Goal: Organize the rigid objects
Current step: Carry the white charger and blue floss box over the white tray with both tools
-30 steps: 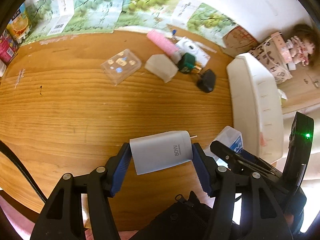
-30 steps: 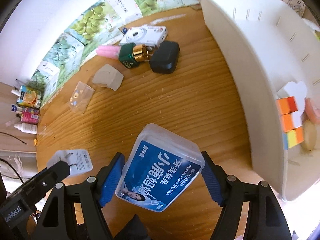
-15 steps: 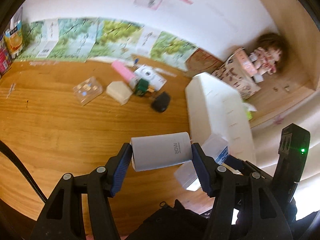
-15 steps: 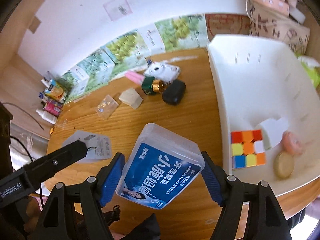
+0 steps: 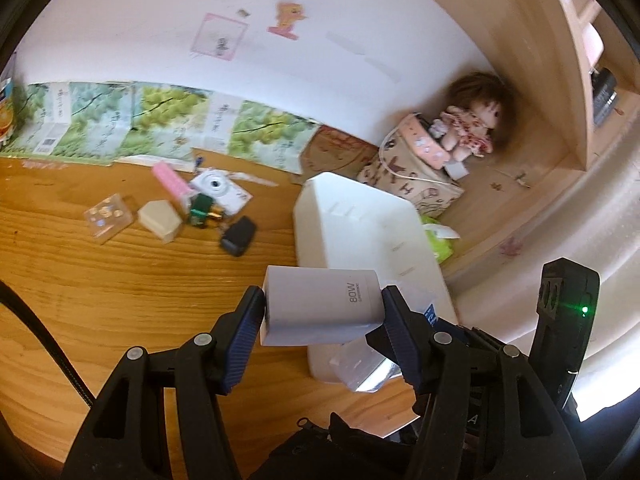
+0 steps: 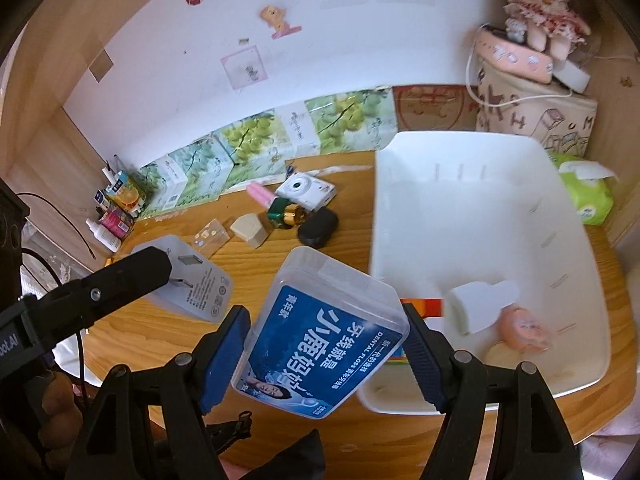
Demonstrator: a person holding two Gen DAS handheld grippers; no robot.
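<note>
Left claw pinches a white charger; right claw pinches a floss box, both above the surface's right edge.

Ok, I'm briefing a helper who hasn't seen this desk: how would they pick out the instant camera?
Start at the big white bin on the wooden desk. Left of its far corner lies a cluster of small items; the instant camera is the white boxy one nearest the wall, the only one with a round lens.
</note>
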